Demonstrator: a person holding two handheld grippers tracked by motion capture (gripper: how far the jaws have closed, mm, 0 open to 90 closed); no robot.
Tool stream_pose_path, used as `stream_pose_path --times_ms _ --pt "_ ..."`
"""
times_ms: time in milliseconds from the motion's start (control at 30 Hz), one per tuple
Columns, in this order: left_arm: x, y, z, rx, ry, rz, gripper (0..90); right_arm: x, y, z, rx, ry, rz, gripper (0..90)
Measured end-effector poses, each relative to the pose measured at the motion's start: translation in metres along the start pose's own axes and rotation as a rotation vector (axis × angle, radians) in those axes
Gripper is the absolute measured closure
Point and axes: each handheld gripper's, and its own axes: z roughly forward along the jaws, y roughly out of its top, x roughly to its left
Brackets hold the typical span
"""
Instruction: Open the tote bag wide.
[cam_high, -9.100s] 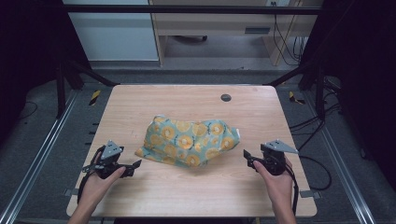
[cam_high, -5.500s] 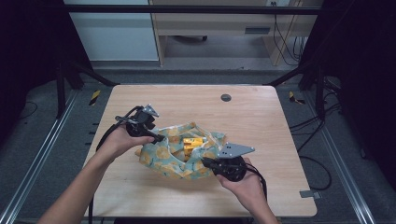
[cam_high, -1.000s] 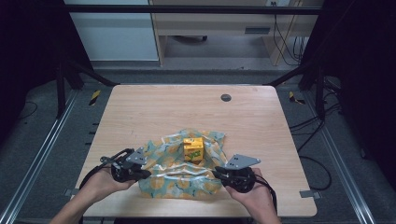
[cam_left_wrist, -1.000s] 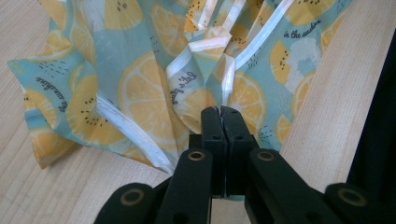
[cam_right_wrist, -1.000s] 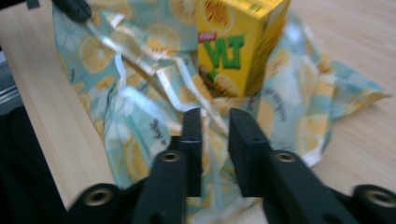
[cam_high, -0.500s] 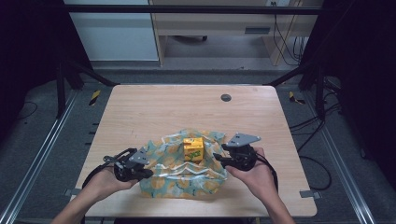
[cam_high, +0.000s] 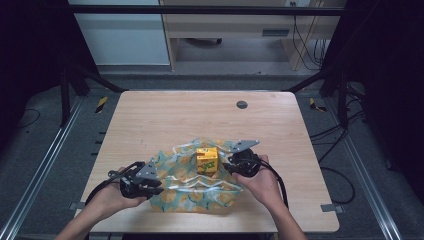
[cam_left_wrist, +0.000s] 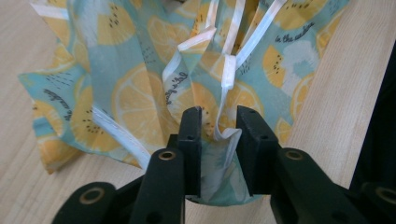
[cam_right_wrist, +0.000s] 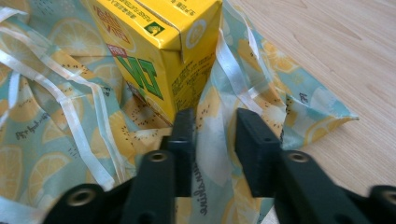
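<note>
1. Left of the yellow juice carton, the left claw sits low on the worktop at the near-left edge of the lemon-print cloth. Its jaws have just been opening; in the left gripper view a fold of cloth and its white hem lie loosely between the jaws, released, not pinched.

2. The carton stands upright about the middle of the cloth, whose edges lie rumpled around it. It stood in the same spot a second ago.

3. Right of the carton, the right claw has moved up from the near-right part of the cloth to just beside the carton. Its jaws have just been closing; in the right gripper view they straddle a raised fold of cloth next to the carton's lower corner, with a gap showing on either side, so I read them as not yet clamped.

4. To my eye, the left side has been let go and the right side is next to be lifted toward the carton; the wrapping looks barely begun.

5. Far beyond the carton, a small dark disc lies untouched.
</note>
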Motion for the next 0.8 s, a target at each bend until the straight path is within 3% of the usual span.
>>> stream_pose_path --times_ms 200,300,367,467,533,633,800 --pt "-0.003 0.008 -0.012 -0.026 0.073 0.017 56.1 0.0 0.001 0.0 -0.012 0.014 -0.01 80.6" --pt "-0.002 0.01 -0.005 0.0 0.102 0.029 49.0 -0.002 0.001 0.001 -0.016 0.012 -0.012 85.0" --pt "-0.001 0.009 0.003 0.013 0.098 0.021 48.9 -0.005 0.002 0.002 -0.014 0.011 -0.013 87.4" --pt "0.001 0.006 0.014 0.038 0.083 0.027 58.8 -0.011 0.002 0.006 -0.019 -0.001 0.002 88.9" --pt "0.001 0.004 0.019 0.03 0.072 0.023 70.9 -0.018 0.001 0.009 -0.026 -0.012 0.017 89.3" --pt "0.001 0.004 0.026 0.033 0.078 0.035 82.2 -0.028 0.0 0.015 -0.026 -0.026 0.037 89.8" --pt "0.004 0.011 0.028 0.029 0.078 0.034 88.8 -0.046 0.004 0.023 -0.031 -0.05 0.095 90.0"
